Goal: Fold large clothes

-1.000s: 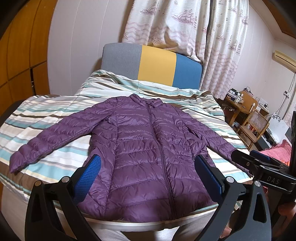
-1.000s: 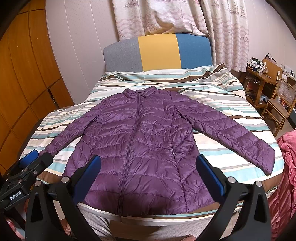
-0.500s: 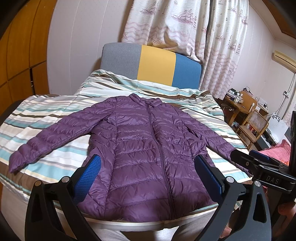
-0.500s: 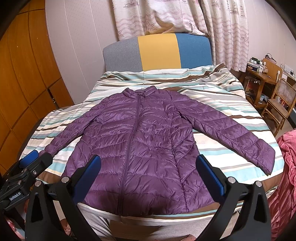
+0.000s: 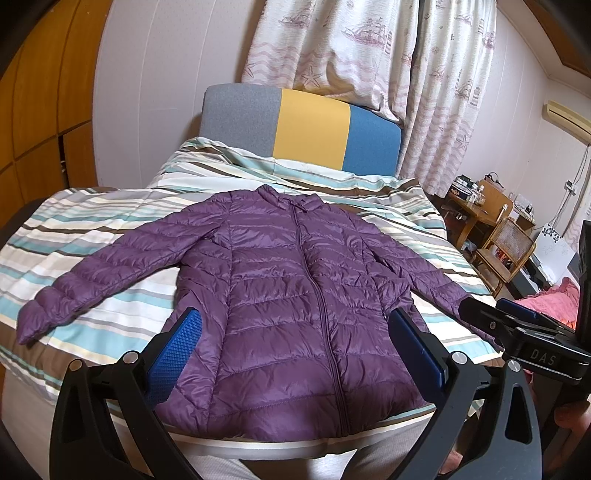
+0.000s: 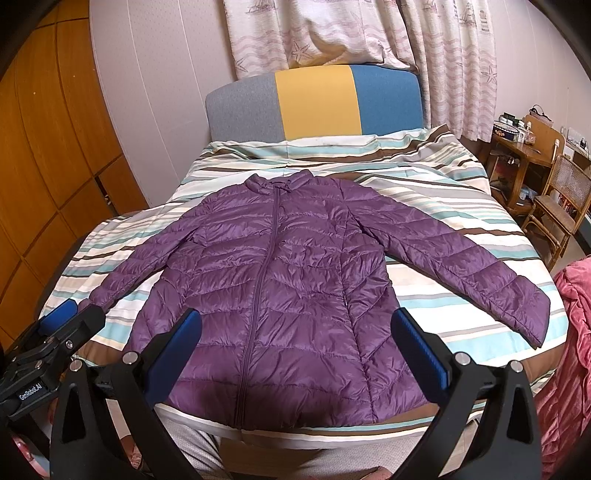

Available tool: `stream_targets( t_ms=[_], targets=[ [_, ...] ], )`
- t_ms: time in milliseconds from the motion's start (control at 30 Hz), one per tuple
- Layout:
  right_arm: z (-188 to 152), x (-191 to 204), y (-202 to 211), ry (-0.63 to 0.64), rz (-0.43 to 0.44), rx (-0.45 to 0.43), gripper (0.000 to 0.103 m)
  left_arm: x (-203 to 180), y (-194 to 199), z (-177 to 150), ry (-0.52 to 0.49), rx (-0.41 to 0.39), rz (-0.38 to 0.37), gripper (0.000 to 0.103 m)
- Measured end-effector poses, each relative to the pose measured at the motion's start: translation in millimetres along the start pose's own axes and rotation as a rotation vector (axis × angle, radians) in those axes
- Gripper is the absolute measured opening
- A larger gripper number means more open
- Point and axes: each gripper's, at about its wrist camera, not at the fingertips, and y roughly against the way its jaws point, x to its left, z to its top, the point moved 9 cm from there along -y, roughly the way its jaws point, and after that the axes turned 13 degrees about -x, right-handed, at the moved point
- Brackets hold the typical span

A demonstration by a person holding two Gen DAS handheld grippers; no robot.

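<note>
Both claws spread wide, nothing between the pads. Left gripper (image 5: 295, 343) held low at the foot of the bed (image 5: 92, 236), blue pads (image 5: 177, 350) framing the lower half of the jacket (image 5: 280, 295) but not touching it. Right gripper (image 6: 297, 343) same deal: jaws apart, hanging just off the bed's near edge, looking straight up the zip.

Purple puffer jacket lying flat, front side up, zipped shut, collar pointing toward the headboard (image 5: 299, 133) and hem right at the near edge of the mattress. Both sleeves stretched out and angled down, one cuff near each side of the bed. Sitting on a striped duvet, teal, brown, grey and cream.

Each gripper also visible in the other's camera: right one poking in at the right edge of the left view, by the end of a sleeve, and left one at the lower left corner of the right view, next to the other cuff. Can't tell from there whether either touches a cuff.

Grey, yellow and blue headboard against the wall, curtains (image 6: 332, 33) with ships and starfish above it. Wooden desk (image 6: 524, 147) and chair (image 6: 554, 206) off to the right, pink blanket (image 6: 569, 332) bunched beside the bed, wood panelling on the left.
</note>
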Motion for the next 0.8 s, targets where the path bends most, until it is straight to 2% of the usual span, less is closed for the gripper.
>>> stream_targets(
  t_ms=[567,667,800],
  targets=[
    [-7.4,-4.4,-10.7,-0.017,-0.011,0.025,0.101,-4.3,1.7,-8.2,0.003,0.01,0.007,0.1],
    [-10.7,-12.2,-19.7,-0.034,-0.028,0.026,0.101,-1.9,-1.6,-15.2,0.003,0.027,0.044,0.1],
    [-26.7,-33.3,-45.3,-0.107,-0.011,0.074,0.101,6.8,-12.8,-21.9,-0.024,0.052,0.102,0.1]
  ],
)
